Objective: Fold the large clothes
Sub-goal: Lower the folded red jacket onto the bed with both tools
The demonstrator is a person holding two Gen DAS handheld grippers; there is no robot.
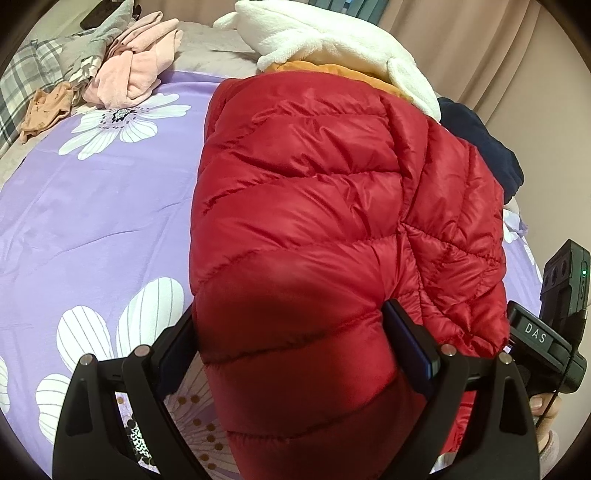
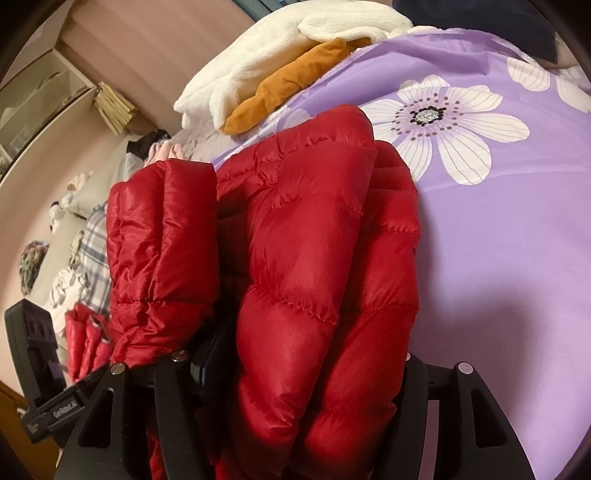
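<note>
A red quilted puffer jacket [image 1: 332,206] lies folded on a purple flowered bedspread [image 1: 92,206]. My left gripper [image 1: 291,347] is shut on the jacket's near end, a thick roll of fabric squeezed between its fingers. The other gripper [image 1: 546,332] shows at the right edge of the left wrist view. In the right wrist view my right gripper [image 2: 306,365] is shut on a thick bunch of the red jacket [image 2: 314,258], with a sleeve [image 2: 159,240] hanging to the left. The bedspread [image 2: 498,240] lies to the right.
A white fleece [image 1: 332,33] and an orange garment [image 1: 325,70] are stacked beyond the jacket, a dark navy garment [image 1: 480,140] to its right. Pink clothes [image 1: 136,70] and plaid fabric [image 1: 33,74] lie at the far left. Clutter and shelves [image 2: 55,103] lie left of the bed.
</note>
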